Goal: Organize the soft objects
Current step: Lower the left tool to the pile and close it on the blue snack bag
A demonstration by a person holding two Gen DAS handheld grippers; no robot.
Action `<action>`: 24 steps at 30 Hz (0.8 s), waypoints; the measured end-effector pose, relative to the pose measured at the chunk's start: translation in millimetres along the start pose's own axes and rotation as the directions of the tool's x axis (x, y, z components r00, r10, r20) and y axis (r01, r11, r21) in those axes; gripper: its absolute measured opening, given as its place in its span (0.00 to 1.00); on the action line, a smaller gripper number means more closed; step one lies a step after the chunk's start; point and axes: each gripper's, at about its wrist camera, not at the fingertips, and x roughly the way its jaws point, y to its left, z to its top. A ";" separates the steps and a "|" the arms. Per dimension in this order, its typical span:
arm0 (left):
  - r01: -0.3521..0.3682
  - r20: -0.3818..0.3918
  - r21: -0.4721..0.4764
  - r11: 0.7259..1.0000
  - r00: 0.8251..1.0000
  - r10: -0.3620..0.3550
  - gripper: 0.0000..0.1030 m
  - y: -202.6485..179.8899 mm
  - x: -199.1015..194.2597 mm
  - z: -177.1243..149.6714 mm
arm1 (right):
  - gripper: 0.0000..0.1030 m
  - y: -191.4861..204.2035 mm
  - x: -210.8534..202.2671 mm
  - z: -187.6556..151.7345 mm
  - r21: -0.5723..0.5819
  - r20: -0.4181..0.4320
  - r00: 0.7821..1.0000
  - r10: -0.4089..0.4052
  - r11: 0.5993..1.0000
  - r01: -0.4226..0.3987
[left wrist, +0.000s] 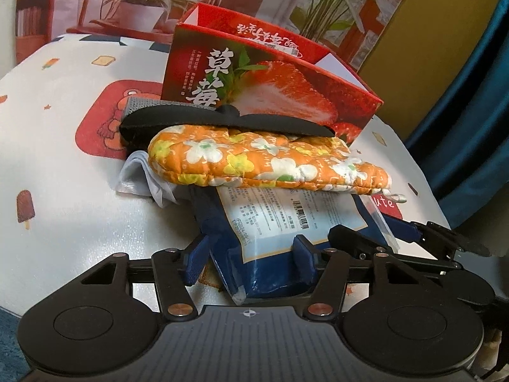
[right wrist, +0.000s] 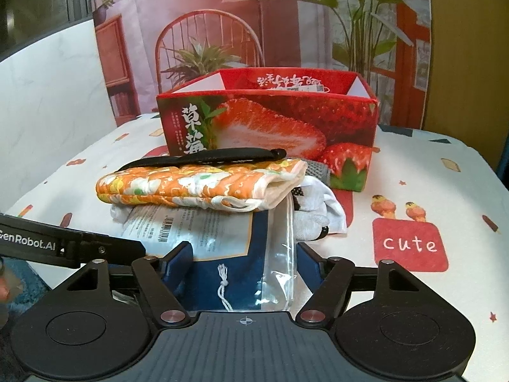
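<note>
A pile of soft things lies on the table in front of a red strawberry box [left wrist: 286, 76] [right wrist: 273, 117]. A black pad [left wrist: 222, 121] [right wrist: 203, 159] sits on top. Under it is an orange floral oven mitt [left wrist: 267, 159] [right wrist: 197, 187]. White cloth [left wrist: 143, 178] [right wrist: 318, 210] pokes out beneath. At the bottom lies a blue packet in clear plastic with a white label [left wrist: 286, 216] [right wrist: 222, 254]. My left gripper [left wrist: 251, 258] is shut on the packet's near left end. My right gripper [right wrist: 243, 264] is shut on its near right end, where a white drawstring hangs.
The tablecloth [right wrist: 413, 191] is white with cartoon prints and a red "cute" patch. The box is open-topped and stands behind the pile. A printed backdrop with plants and a chair hangs behind. Blue fabric [left wrist: 477, 127] hangs at the right edge.
</note>
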 end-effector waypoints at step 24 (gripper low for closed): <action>0.008 -0.027 -0.066 0.998 1.000 -0.009 0.69 12.2 16.3 -3.8 | 0.37 1.8 5.0 -3.6 -0.018 0.000 0.999 0.050 0.999 -0.050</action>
